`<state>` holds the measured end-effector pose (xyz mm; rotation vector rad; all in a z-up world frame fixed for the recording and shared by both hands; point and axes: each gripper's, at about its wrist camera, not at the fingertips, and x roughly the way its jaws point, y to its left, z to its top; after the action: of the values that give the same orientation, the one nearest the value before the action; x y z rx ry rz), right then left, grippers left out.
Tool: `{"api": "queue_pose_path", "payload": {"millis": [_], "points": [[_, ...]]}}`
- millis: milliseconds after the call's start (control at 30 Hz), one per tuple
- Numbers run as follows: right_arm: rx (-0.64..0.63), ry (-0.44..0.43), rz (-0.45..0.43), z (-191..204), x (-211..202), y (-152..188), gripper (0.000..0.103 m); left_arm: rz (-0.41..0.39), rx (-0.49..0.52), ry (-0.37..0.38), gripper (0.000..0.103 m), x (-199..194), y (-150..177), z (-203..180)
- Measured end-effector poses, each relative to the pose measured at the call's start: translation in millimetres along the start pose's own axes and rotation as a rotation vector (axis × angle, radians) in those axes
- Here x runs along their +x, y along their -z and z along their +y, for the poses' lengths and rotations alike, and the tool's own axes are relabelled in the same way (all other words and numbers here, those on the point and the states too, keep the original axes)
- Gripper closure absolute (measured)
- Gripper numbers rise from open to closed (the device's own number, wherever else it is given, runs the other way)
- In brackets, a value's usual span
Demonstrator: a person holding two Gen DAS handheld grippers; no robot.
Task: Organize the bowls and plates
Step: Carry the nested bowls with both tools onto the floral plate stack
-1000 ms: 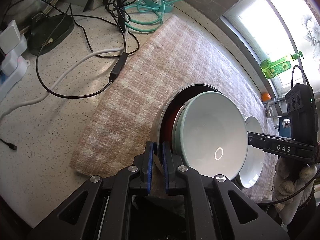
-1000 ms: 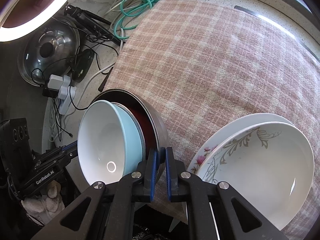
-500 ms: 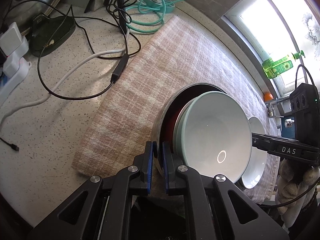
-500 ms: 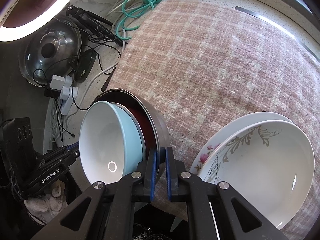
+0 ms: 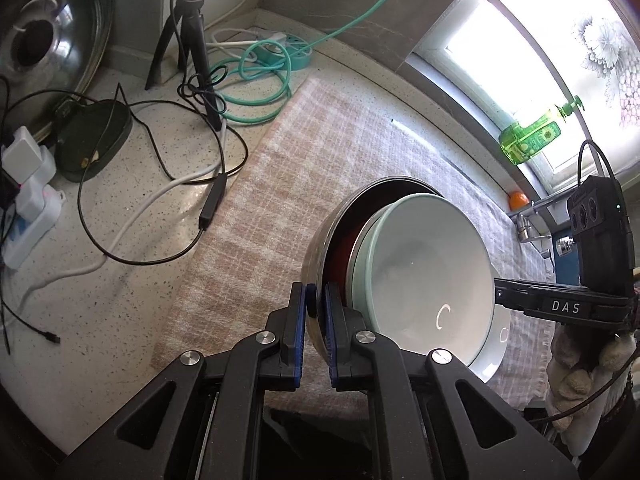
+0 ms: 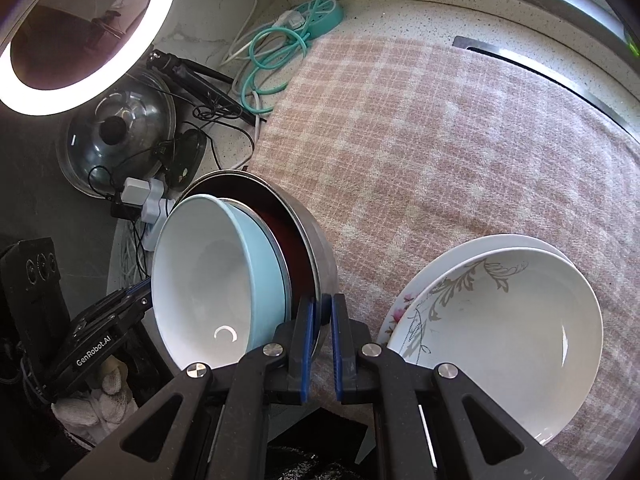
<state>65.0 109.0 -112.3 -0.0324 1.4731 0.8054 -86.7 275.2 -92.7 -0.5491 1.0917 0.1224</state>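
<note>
Grippers (image 5: 316, 312) (image 6: 323, 316) clamped on steel bowl (image 6: 320, 252) rim

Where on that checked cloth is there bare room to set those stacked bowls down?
The checked cloth lies bare between the teal cable coil and the floral plates. The speckled counter left of it is crowded with black cables and white chargers.
</note>
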Motion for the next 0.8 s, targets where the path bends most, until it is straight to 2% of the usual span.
{"api": "queue_pose_path", "payload": {"millis": [333, 800], "points": [[0.052, 0.013, -0.051, -25, -36, 7, 0.095, -0.021, 0.09, 0.033, 0.095, 0, -14, -41], [0.17, 0.045, -0.117, -79, -77, 35, 0.095, 0.031, 0.209, 0.093, 0.095, 25, -12, -104]]}}
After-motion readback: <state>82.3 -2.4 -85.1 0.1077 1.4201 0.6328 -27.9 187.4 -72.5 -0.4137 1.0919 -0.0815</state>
